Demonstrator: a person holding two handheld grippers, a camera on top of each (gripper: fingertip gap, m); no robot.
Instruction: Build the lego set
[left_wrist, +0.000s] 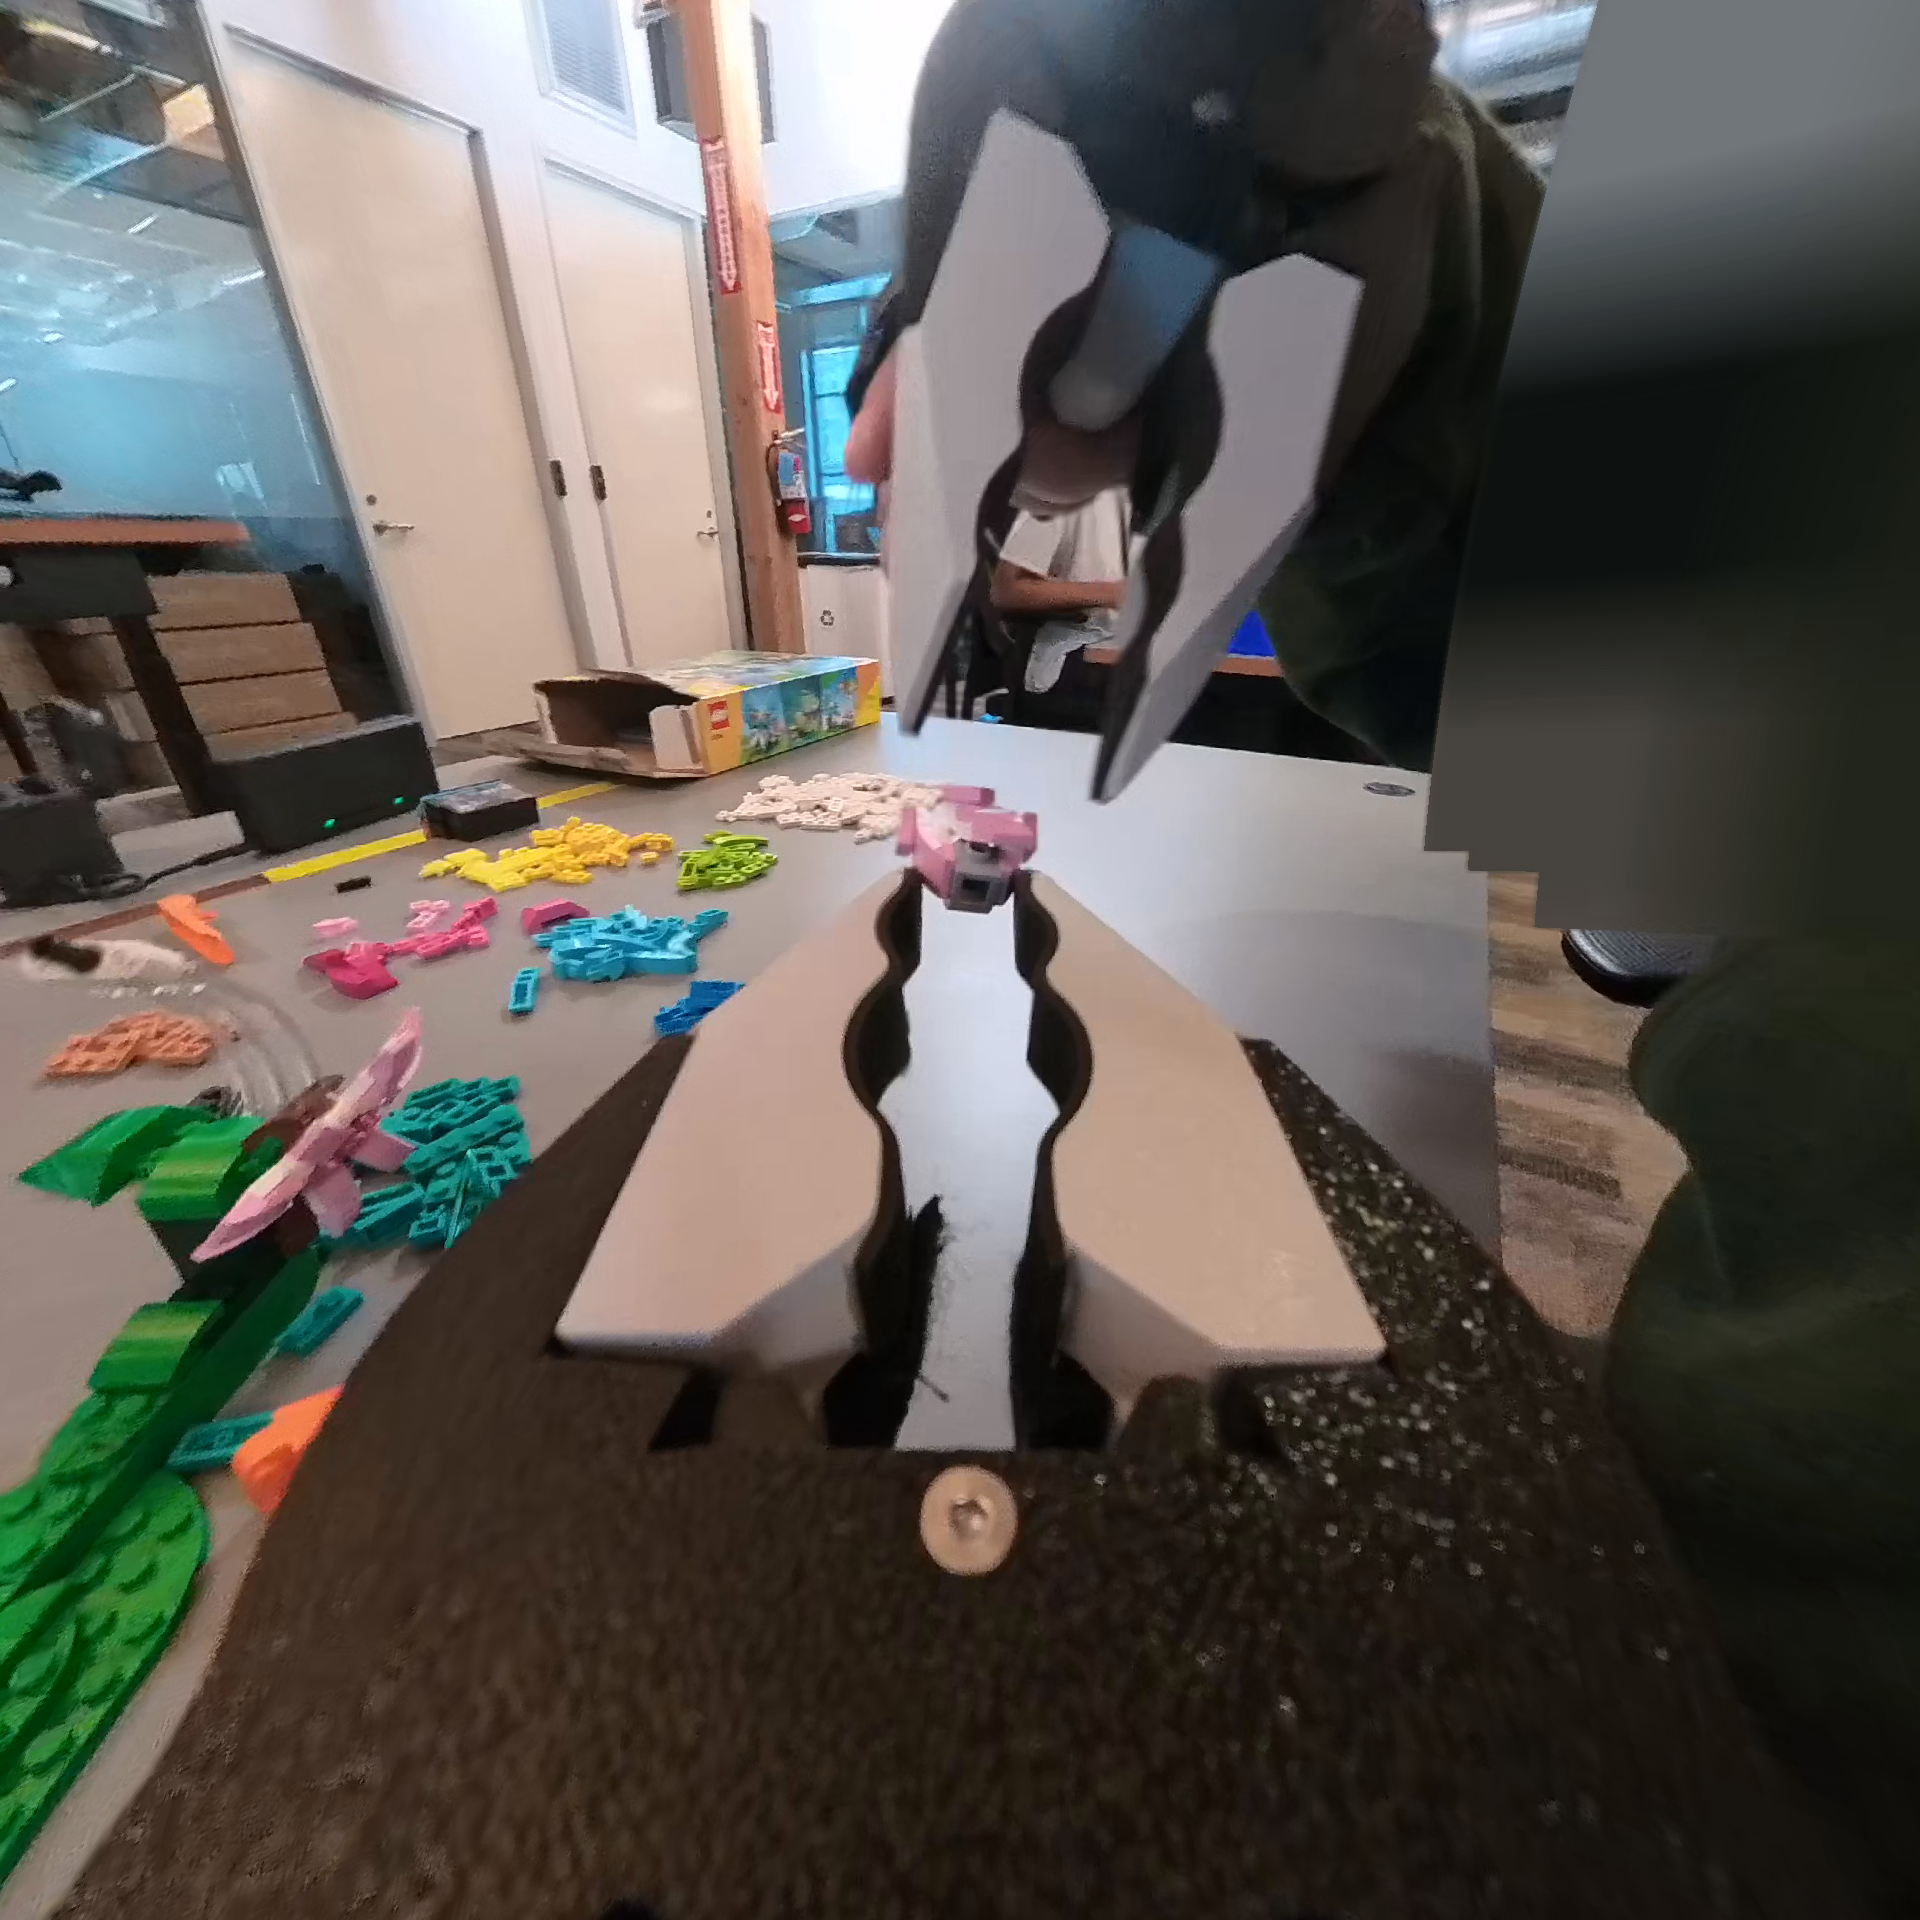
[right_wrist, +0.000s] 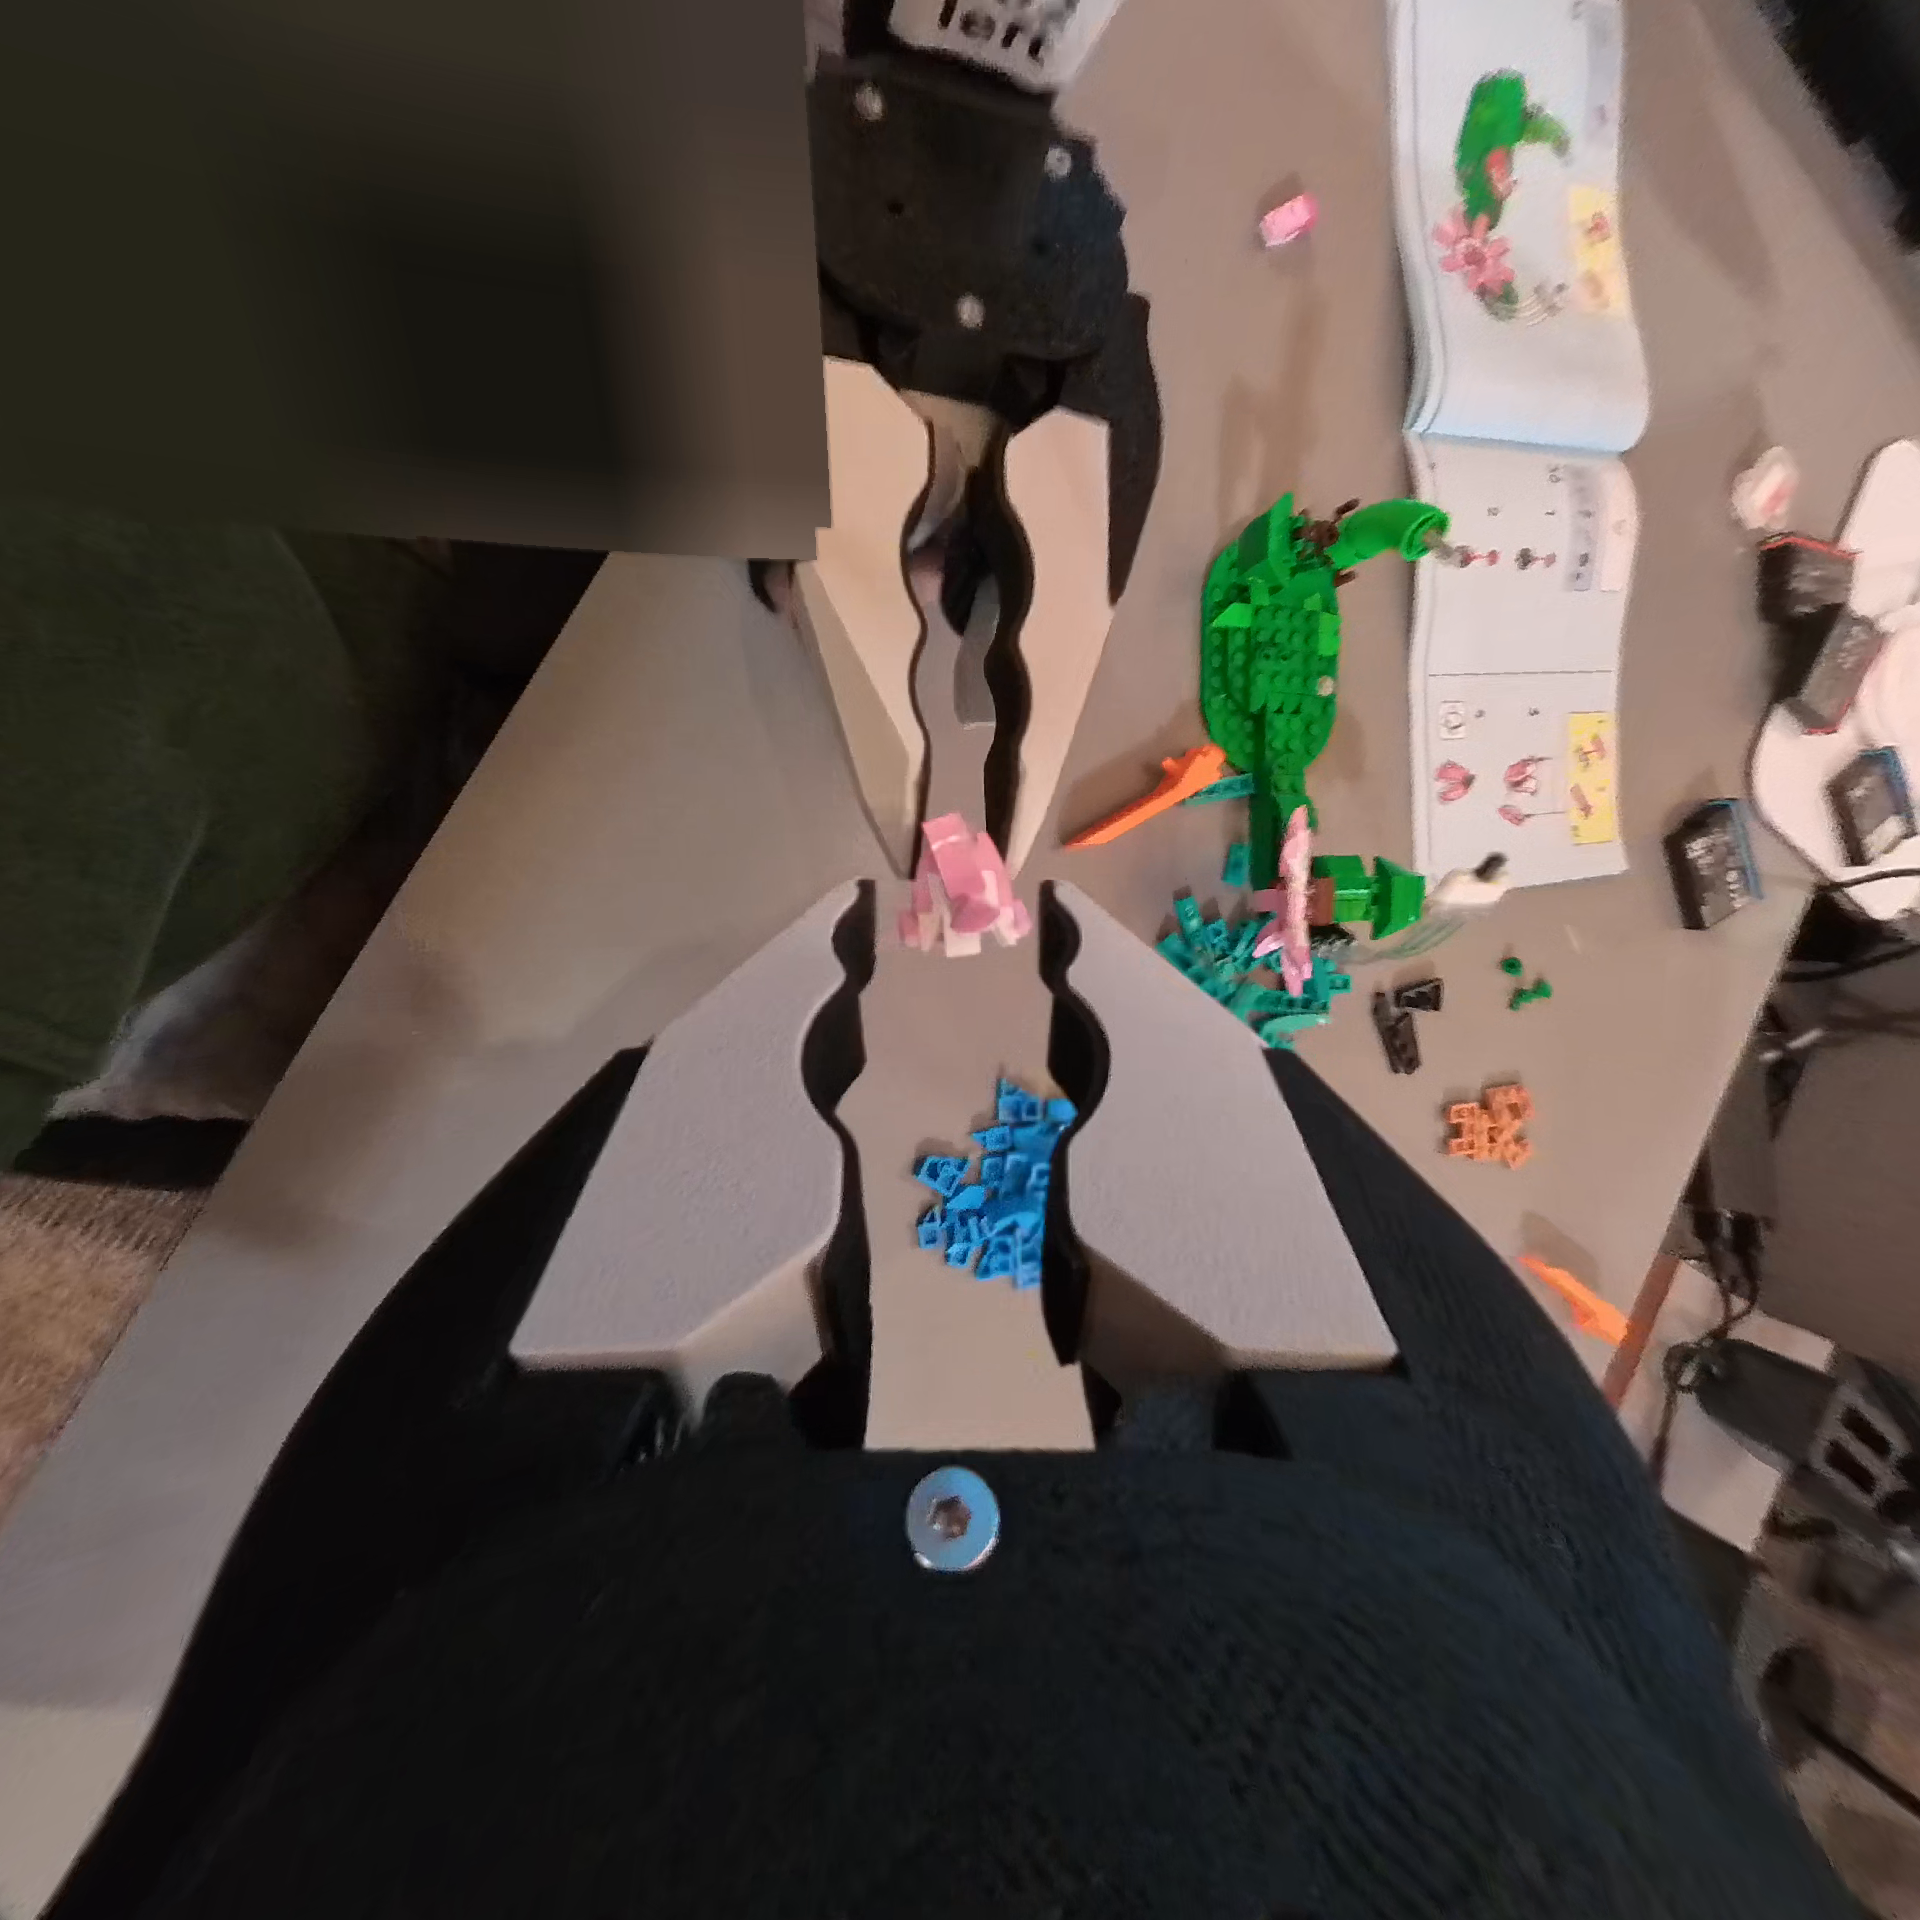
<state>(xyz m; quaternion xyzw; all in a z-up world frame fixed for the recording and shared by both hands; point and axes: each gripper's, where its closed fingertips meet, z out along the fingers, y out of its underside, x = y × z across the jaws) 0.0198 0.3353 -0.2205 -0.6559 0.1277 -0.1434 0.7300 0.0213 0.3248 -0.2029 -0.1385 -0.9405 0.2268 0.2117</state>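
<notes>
Although a good part of the model already stands on the tabletop (left_wrist: 1195, 935), the build looks to be somewhere in the middle rather than near its end. A green base with a curved stem (right_wrist: 1273, 644) is assembled, and one finished pink flower (left_wrist: 322, 1143) sits on it, beside a heap of teal pieces (left_wrist: 457, 1153). Held up in the air is a small pink sub-assembly (left_wrist: 961, 847) with a grey connector at its end; the left claw (left_wrist: 966, 883) is closed down on it at the very tips, gripping it from both sides. The right claw (right_wrist: 951, 899) is partly open, its fingers standing to either side of the pink piece in its own view, and I cannot tell whether they touch it; from the left wrist view it hangs above and apart. Much remains unused: sorted piles of yellow (left_wrist: 540, 852), lime (left_wrist: 727, 862), white (left_wrist: 831, 805), blue (right_wrist: 992, 1184), magenta (left_wrist: 405, 945) and orange-tan bricks (left_wrist: 130, 1044), plus loose orange pieces (right_wrist: 1143, 805). The instruction booklet (right_wrist: 1517, 644) lies open next to the green base, and the opened box (left_wrist: 717, 707) sits at the far end of the tabletop. Judging by this, further flowers and their mounting are left.
</notes>
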